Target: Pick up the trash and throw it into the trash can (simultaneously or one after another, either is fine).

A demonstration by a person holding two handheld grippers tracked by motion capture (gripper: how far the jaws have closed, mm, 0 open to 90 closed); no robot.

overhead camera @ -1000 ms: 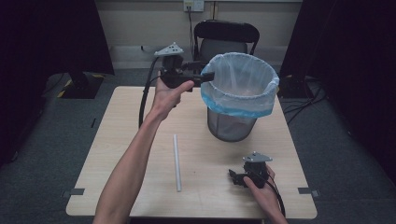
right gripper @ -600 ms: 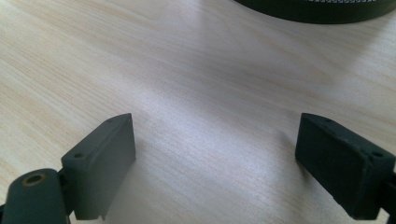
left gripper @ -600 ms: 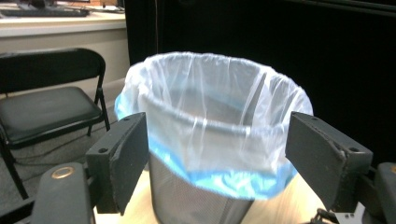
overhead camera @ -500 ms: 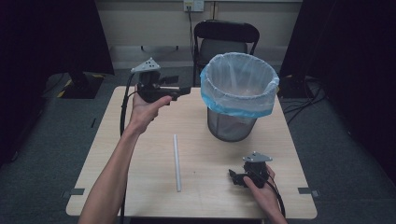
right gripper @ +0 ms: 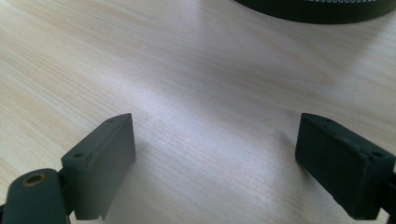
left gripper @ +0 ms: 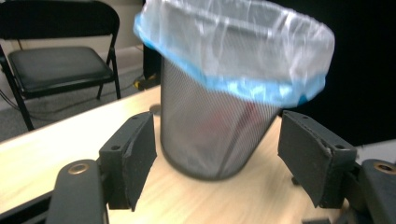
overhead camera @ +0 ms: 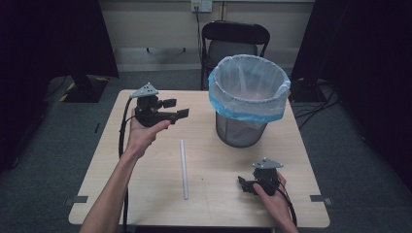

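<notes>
A wire-mesh waste bin (overhead camera: 248,99) lined with a white and blue bag stands on the far right part of the wooden table (overhead camera: 145,194). A white tube (overhead camera: 183,169) lies flat near the table's middle. My left gripper (overhead camera: 176,108) hangs above the table's left part and points right toward the bin (left gripper: 215,135). Its jaws are open and have just been closing a little, with nothing between them (left gripper: 219,140). My right gripper (overhead camera: 243,184) rests low at the front right, pointing left, open over bare wood (right gripper: 219,140).
A black folding chair (overhead camera: 234,41) stands behind the table, beyond the bin. Dark curtains flank the room on both sides. A cable trails from the left gripper down the table's left side.
The left hand has moved left and down from beside the bin's rim to above the table's left part. The right hand has not moved.
</notes>
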